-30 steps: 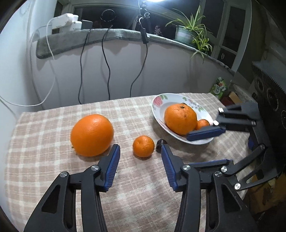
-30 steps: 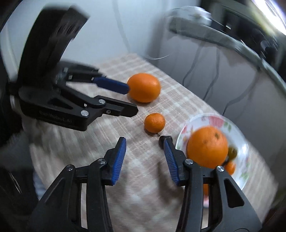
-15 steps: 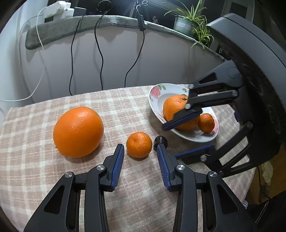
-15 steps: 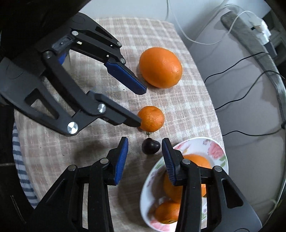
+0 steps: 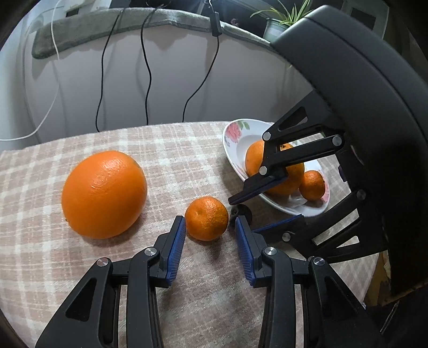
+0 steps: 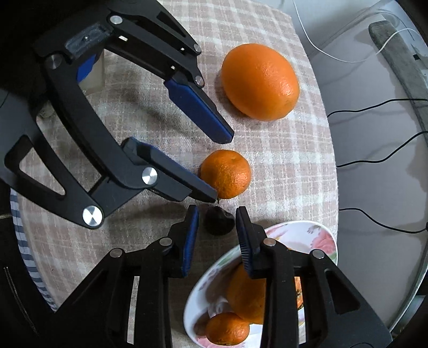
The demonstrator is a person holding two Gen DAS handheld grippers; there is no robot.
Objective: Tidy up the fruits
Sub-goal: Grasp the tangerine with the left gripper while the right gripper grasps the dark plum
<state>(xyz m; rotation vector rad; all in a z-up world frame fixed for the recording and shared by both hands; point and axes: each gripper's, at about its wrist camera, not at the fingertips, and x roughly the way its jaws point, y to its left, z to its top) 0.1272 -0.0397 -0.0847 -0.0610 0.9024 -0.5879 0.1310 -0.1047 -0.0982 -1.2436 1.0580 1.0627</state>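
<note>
On the checked tablecloth lie a large orange (image 5: pixel 104 194), a small mandarin (image 5: pixel 206 218) and a dark little fruit (image 6: pixel 218 222). A flowered plate (image 5: pixel 232 139) holds another orange (image 5: pixel 283 182) and a mandarin (image 5: pixel 311 185). My left gripper (image 5: pixel 209 223) is open, with its tips on either side of the loose mandarin and a gap on the right side. My right gripper (image 6: pixel 216 218) points steeply down over the dark fruit. Its jaws are closing with the fruit between them, and a sliver of cloth shows at the left pad.
The plate (image 6: pixel 321 233) sits right beside the right gripper. Black cables (image 5: pixel 147 80) hang down the white wall behind the table. A potted plant (image 5: pixel 278 24) stands on the grey-padded ledge. A small pale box (image 6: pixel 92 72) is near the table's rounded edge.
My right gripper swung down over the dark fruit and its jaws narrowed around it. My left gripper crept forward to the small mandarin with its jaws narrower than a second ago.
</note>
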